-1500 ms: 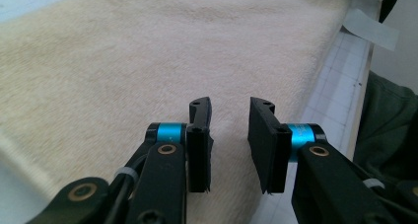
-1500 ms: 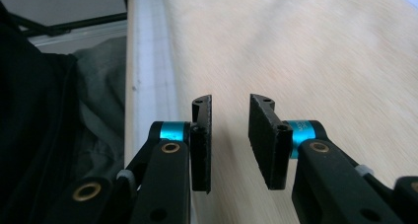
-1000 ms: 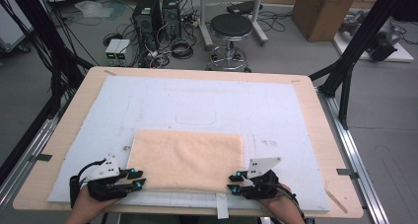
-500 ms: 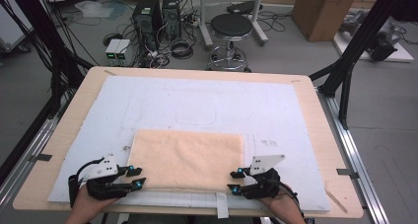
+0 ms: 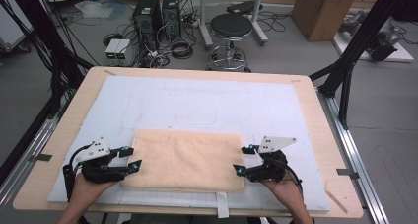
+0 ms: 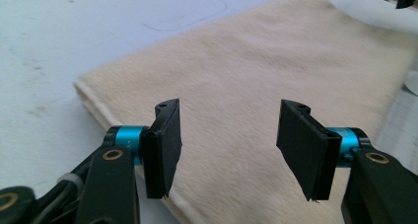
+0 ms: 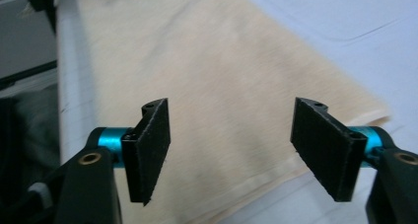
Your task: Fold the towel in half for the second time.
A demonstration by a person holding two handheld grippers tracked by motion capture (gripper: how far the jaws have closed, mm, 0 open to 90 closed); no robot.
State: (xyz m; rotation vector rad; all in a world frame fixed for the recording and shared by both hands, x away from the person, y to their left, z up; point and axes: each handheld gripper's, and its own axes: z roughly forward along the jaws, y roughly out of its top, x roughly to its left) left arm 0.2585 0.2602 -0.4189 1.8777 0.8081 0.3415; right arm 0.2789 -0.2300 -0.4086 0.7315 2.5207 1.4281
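A folded cream towel (image 5: 185, 160) lies flat on the white mat (image 5: 207, 105) near the table's front edge. My left gripper (image 5: 133, 159) hovers at the towel's left edge, its jaws wide apart and just opened further, with nothing pinched. In the left gripper view the towel (image 6: 256, 86) spreads out below the left gripper (image 6: 229, 145). My right gripper (image 5: 244, 160) hangs at the towel's right edge, its jaws likewise just opened further and holding nothing. The right gripper view looks down on the towel (image 7: 207, 86) beneath the right gripper (image 7: 231, 145).
The wooden table (image 5: 320, 115) carries the mat, with bare mat behind the towel. A strip of white tape (image 5: 222, 204) sits at the front edge. Beyond the table stand a black stool (image 5: 231, 29), computer towers (image 5: 155, 14) with cables, and a cardboard box (image 5: 323, 7).
Both grippers have let go of the towel's side edges, opened their jaws and lifted slightly. The towel stays flat in the same place.
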